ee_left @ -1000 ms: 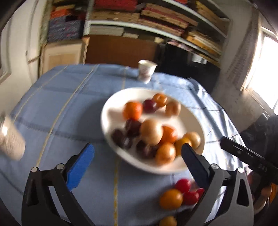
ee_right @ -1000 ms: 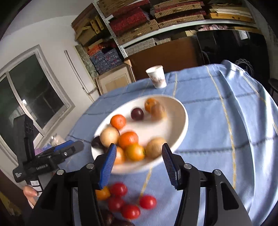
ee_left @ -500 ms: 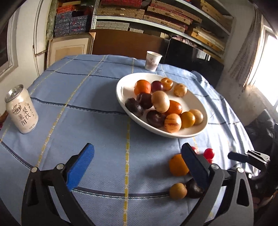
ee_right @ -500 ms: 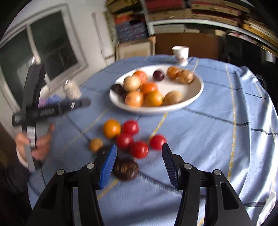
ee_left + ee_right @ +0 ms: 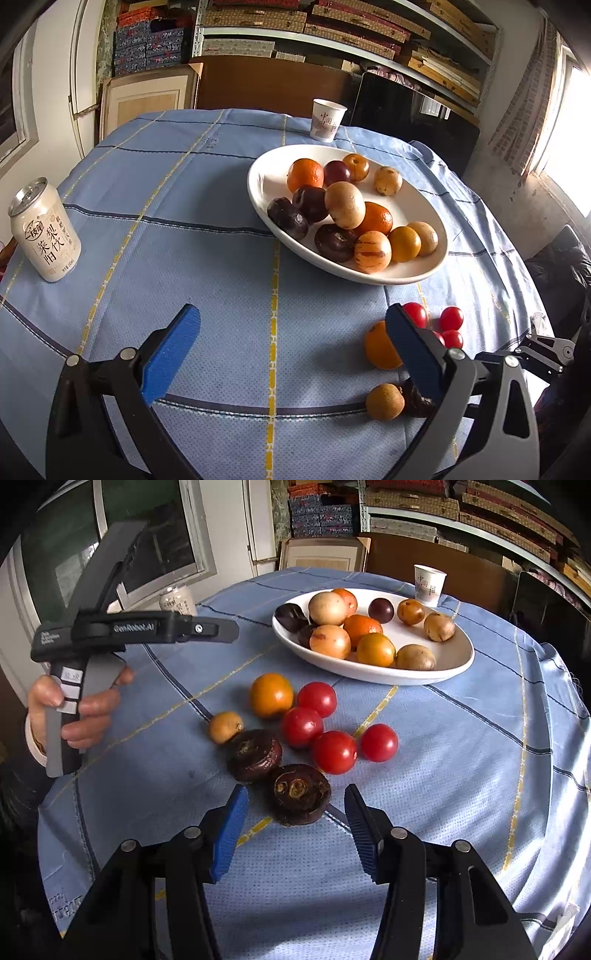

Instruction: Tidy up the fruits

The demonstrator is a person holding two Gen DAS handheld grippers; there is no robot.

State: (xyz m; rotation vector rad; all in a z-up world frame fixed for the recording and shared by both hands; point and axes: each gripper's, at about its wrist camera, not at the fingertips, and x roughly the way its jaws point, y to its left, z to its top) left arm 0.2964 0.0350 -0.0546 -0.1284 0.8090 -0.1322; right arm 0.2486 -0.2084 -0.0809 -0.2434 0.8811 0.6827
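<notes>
Since a second ago, both views have swung down from the plate toward the loose fruit near the table's edge, and my right hand-held gripper [image 5: 295, 827] has rolled level. Its blue pads stand apart with nothing pressed between them; the nearest dark brown fruit [image 5: 298, 794] lies just beyond the tips, roughly centred in the gap but untouched. A second dark fruit [image 5: 254, 755] sits touching it on the far left side, with a small tan fruit [image 5: 224, 726] beside that. Four red tomatoes [image 5: 332, 751] cluster just past them, and an orange fruit [image 5: 271, 695] lies against the farthest tomato. My left hand-held gripper [image 5: 291, 350] hangs released over bare blue tablecloth [image 5: 221, 332], its jaws wide; in the right wrist view my left hand [image 5: 79, 709] grips its handle. The white plate [image 5: 413, 275] sits farther back on the table, already carrying oranges, dark plums and tan fruits. A drink can [image 5: 44, 230] stands at the left, and a paper cup [image 5: 327, 120] stands behind the plate.
</notes>
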